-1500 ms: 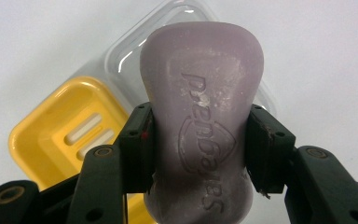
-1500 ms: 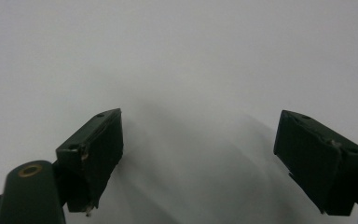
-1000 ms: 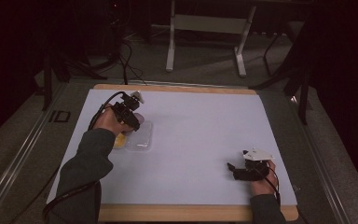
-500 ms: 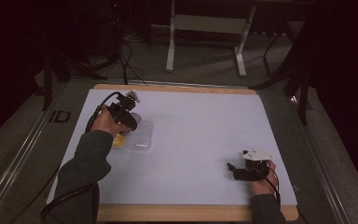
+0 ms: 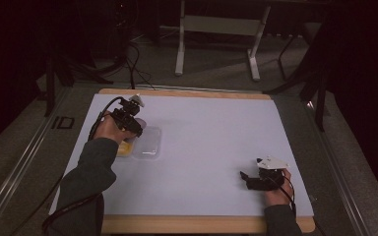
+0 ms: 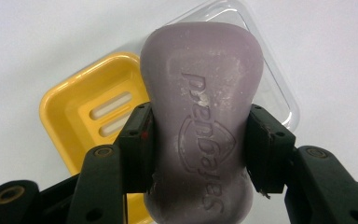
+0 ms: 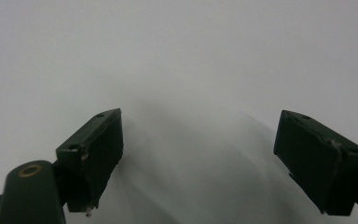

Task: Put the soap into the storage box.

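So the left gripper (image 6: 200, 154) has a pale purple bar of soap (image 6: 200, 116) pinched across its middle, both jaws pressed right up against the sides of the bar. There's a brand stamped into the top face, though it reads upside down from the left gripper view. The soap is held up off the table, above a yellow soap dish (image 6: 81, 121) with two slots in its floor. Just beside the dish, touching or nearly so, lies a clear plastic lid (image 6: 270, 74); the far end of the bar hangs over that lid's edge.

From the high view, the left gripper (image 5: 128, 118) sits over the dish (image 5: 124, 149) and lid (image 5: 147, 145), which are on the left half of the white table (image 5: 211, 137), roughly midway between near and far edges. The person's left sleeve (image 5: 91, 172) runs back from the dish toward the near edge.

The right gripper (image 5: 248, 178) is well apart from the dish, down near the table's near right corner, resting low. In the right gripper view its jaws are spread wide with nothing between them, just bare white tabletop (image 7: 191, 56).
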The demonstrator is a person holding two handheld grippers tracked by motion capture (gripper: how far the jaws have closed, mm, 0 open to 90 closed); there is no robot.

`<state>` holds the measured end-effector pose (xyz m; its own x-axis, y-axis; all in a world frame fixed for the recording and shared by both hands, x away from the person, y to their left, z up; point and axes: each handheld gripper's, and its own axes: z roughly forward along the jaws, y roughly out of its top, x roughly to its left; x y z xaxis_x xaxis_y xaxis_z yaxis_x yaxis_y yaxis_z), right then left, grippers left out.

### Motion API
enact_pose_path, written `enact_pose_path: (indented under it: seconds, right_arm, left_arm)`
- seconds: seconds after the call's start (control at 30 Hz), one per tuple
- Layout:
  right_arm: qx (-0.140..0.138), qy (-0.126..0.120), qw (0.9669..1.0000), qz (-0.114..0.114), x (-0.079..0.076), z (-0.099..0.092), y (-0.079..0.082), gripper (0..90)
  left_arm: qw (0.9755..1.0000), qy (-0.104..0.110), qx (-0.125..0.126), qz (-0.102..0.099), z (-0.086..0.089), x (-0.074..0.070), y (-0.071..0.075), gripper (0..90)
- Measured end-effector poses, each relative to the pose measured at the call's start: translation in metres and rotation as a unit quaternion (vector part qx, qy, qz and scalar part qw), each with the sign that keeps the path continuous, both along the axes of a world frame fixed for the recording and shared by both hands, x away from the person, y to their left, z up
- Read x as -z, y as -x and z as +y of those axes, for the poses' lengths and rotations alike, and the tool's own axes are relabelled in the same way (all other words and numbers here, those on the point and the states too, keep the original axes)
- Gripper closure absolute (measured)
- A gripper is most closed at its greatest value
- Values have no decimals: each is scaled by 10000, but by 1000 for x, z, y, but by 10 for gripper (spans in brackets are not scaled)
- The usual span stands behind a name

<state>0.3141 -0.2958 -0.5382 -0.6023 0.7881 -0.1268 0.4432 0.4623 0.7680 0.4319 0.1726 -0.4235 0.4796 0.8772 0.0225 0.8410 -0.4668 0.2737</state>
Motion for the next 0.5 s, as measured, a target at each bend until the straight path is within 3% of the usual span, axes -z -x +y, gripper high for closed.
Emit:
enact_pose_path:
  seconds: [0.5]
  right_arm:
    - [10, 4, 10000, -13, 0, 0, 0, 154]
  left_arm:
    - [9994, 71, -321, -69, 13, 1, 1, 499]
